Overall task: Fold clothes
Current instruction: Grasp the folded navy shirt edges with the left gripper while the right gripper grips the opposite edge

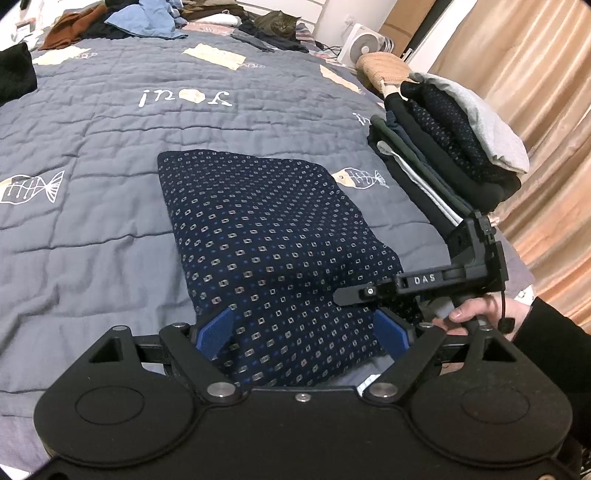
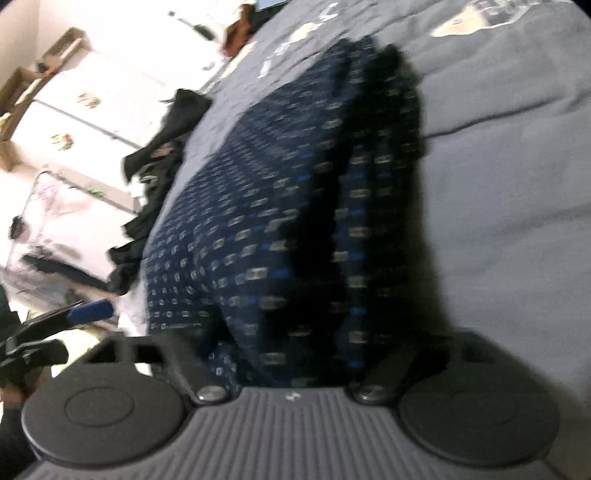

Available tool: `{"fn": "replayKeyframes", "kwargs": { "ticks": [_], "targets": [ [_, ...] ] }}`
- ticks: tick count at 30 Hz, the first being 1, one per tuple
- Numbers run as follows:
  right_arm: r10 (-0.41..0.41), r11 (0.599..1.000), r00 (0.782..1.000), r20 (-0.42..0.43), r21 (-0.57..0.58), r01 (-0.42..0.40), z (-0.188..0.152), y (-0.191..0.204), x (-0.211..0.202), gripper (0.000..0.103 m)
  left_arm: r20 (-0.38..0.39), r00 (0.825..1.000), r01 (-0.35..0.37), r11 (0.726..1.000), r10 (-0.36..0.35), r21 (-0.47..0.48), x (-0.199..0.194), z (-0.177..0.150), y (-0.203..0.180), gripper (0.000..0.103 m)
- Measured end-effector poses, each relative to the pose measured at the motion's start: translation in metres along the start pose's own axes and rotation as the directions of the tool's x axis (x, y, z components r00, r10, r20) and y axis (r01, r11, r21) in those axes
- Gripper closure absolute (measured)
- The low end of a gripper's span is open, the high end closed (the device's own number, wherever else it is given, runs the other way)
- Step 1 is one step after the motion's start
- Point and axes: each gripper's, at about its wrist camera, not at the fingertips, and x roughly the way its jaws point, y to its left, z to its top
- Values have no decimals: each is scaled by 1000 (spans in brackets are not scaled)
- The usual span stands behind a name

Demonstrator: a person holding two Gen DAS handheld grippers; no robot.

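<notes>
"DAS" on right claw (image 1: 343,296) body.

Folded garment (image 1: 266,236) on bed (image 1: 92,221); clothes stack (image 1: 454,147) right of it.

One folded navy garment with a small square pattern (image 1: 273,236) lies on one bed covered by a grey quilt (image 1: 92,221), and beside it stands one stack of folded clothes (image 1: 454,147); how many pieces the stack holds cannot be counted, though at least six layers show at its edge. At the far end of the bed there is one heap of unfolded clothes (image 1: 129,22), its pieces too tangled to count, plus one cat (image 1: 277,22), one white fan (image 1: 364,44) and one woven basket (image 1: 384,66). Two fish drawings (image 1: 31,186) show whole on the quilt, and two grippers are present, a left gripper (image 1: 303,332) and a right gripper (image 1: 413,284), each held in one hand.
</notes>
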Motion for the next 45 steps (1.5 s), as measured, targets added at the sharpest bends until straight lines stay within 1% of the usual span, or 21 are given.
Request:
{"fn": "replayKeyframes", "kwargs": {
  "ticks": [1, 5, 7, 12, 17, 20, 24, 26, 30, 33, 38, 45],
  "targets": [
    [6, 1000, 1000, 0, 15, -6, 0, -3, -2, 56, -1, 1000, -1, 1000, 1, -1, 0, 0, 0, 21],
    [-3, 1000, 1000, 2, 27, 3, -3, -2, 0, 63, 0, 1000, -4, 1000, 4, -1, 0, 0, 3, 21],
    [-8, 999, 1000, 1, 34, 8, -3, -1, 1, 63, 6, 1000, -11, 1000, 11, 1, -1, 2, 4, 21],
    [15, 997, 1000, -11, 73, -15, -3, -8, 2, 62, 17, 999, -34, 999, 34, -17, -2, 5, 14, 21],
    [13, 998, 1000, 7, 67, -14, -7, -8, 3, 61, 38, 996, -75, 997, 75, -21, -3, 12, 22, 21],
    [15, 997, 1000, 7, 75, -15, -7, -9, 4, 62, 47, 992, -112, 993, 113, -28, -1, 19, 30, 21],
    [17, 997, 1000, 6, 76, -17, -7, -10, 4, 61, 70, 989, -126, 990, 130, -56, 5, 32, 46, 21],
    [20, 997, 1000, 6, 77, -20, -7, -10, 4, 61, 81, 989, -118, 990, 125, -81, 11, 41, 55, 21],
    [23, 997, 1000, 3, 80, -23, -6, -11, 6, 61, 96, 992, -69, 987, 84, -147, 31, 59, 76, 21],
    [25, 997, 1000, 3, 77, -25, -7, -11, 6, 60, 89, 994, -40, 981, 58, -189, 48, 69, 90, 21],
    [31, 997, 999, 11, 74, -32, -8, -12, 6, 60, 75, 996, -28, 969, 48, -246, 75, 75, 111, 21],
    [22, 997, 1000, 2, 74, -22, -6, -9, 9, 60, 35, 999, 11, 943, 0, -333, 109, 77, 144, 21]
  ]
}}
